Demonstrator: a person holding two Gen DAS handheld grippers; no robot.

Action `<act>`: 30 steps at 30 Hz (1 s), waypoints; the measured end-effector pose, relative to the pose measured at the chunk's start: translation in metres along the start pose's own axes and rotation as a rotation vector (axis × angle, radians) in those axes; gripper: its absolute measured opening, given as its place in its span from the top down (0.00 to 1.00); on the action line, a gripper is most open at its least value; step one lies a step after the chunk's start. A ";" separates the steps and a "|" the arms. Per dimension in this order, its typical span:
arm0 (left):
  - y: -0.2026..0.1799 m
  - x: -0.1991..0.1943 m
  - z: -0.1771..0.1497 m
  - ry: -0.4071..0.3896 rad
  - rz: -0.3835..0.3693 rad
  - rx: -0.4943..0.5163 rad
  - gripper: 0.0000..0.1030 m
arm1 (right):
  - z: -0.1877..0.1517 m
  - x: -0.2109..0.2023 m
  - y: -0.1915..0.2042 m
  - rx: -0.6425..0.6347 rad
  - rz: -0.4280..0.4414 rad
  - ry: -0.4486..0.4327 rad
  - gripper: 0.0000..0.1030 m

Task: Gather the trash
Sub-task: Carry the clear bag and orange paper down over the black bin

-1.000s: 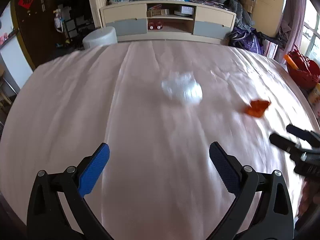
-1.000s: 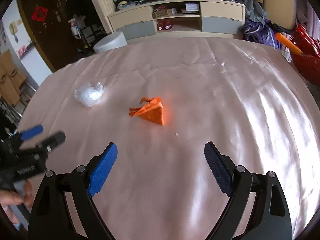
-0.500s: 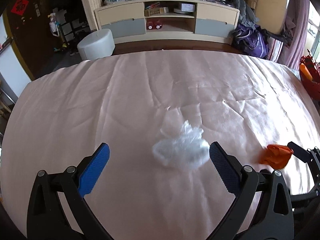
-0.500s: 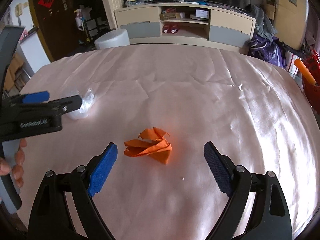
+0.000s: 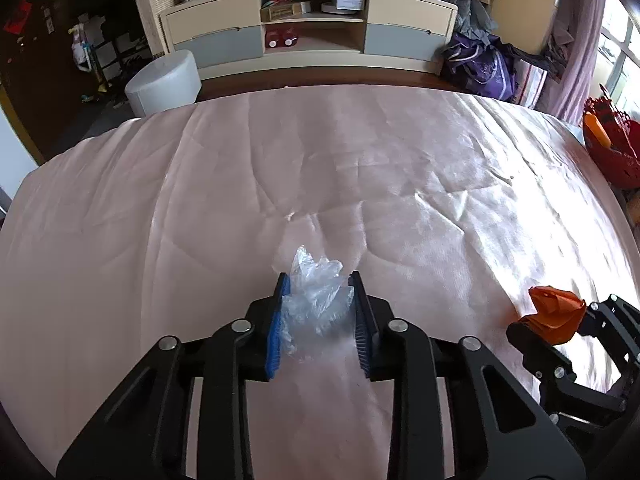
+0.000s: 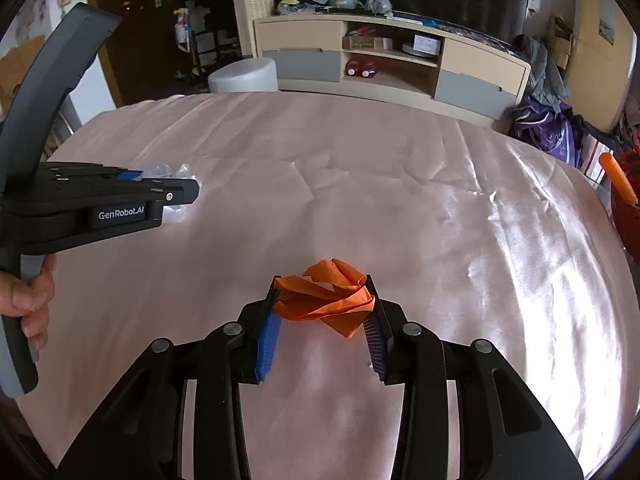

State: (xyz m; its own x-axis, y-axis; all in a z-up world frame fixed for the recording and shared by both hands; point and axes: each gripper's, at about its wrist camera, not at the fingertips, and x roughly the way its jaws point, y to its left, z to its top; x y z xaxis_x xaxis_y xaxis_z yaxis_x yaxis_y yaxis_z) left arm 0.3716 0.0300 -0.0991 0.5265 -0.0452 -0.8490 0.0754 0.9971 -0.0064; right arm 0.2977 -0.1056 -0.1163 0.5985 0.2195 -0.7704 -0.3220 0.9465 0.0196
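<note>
A crumpled clear plastic bag [image 5: 316,300] lies on the pink tablecloth [image 5: 200,208]. My left gripper [image 5: 319,280] is shut on it, blue pads pressing both sides. A crumpled orange paper [image 6: 326,298] lies further right on the cloth. My right gripper [image 6: 322,282] is shut on it. In the left wrist view the orange paper [image 5: 554,314] shows in the right gripper [image 5: 560,332] at the right edge. In the right wrist view the left gripper [image 6: 176,190] shows at the left with the plastic bag [image 6: 172,172] in it.
A red basket [image 5: 608,148] with an orange object stands off the table's right side. A white round stool [image 5: 164,82] and a low cabinet [image 5: 312,32] stand beyond the far edge. A purple bag [image 5: 480,68] lies on the floor.
Both grippers moved forward over their pieces of trash and closed, the left on the plastic bag, the right on the orange paper.
</note>
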 end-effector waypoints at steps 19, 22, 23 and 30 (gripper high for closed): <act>-0.026 -0.239 -0.027 -0.230 -0.011 0.084 0.75 | 0.000 -0.199 -0.004 0.002 -0.106 -0.147 0.62; -0.028 -0.293 -0.042 -0.274 0.001 0.089 0.75 | -0.006 -0.250 0.002 -0.026 -0.140 -0.202 0.62; -0.030 -0.304 -0.045 -0.283 0.004 0.092 0.75 | -0.009 -0.266 0.005 -0.030 -0.145 -0.216 0.62; -0.038 -0.390 -0.101 -0.336 0.019 0.116 0.75 | -0.040 -0.344 0.012 -0.031 -0.127 -0.264 0.62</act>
State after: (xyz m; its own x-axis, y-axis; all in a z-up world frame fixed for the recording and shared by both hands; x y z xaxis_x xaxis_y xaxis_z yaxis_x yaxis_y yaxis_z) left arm 0.0781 0.0158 0.1790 0.7764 -0.0638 -0.6269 0.1489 0.9853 0.0841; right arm 0.0586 -0.1794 0.1232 0.8043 0.1569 -0.5732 -0.2515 0.9638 -0.0890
